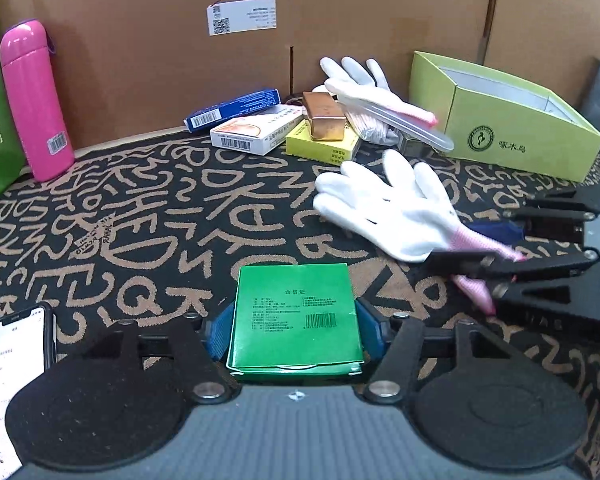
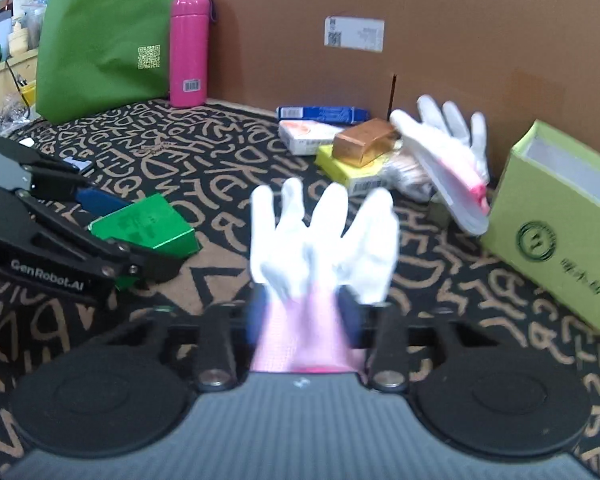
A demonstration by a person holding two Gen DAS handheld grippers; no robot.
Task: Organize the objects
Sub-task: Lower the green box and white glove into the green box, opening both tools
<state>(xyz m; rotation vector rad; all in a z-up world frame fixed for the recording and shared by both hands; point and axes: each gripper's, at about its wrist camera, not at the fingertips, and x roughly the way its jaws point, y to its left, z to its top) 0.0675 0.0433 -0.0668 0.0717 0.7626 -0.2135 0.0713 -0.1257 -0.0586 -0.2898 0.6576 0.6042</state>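
both carrying: left gripper (image 1: 296,320) clamps green box (image 1: 296,316), right gripper (image 2: 304,312) clamps white glove (image 2: 324,236) by its cuff above the worktop (image 1: 140,220); next likely calls for reaching the open lime box (image 2: 560,232).

Green box (image 1: 296,316); white glove (image 1: 392,208), pink cuff; pink bottle (image 1: 34,100); black-tan lettered cloth (image 1: 140,220).

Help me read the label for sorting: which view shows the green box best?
The left wrist view: the green box sits front and centre, printed face and barcode toward the camera, held in the left tool. The right wrist view shows the box only sideways at an angle, text unreadable, partly behind the tool's fingers.
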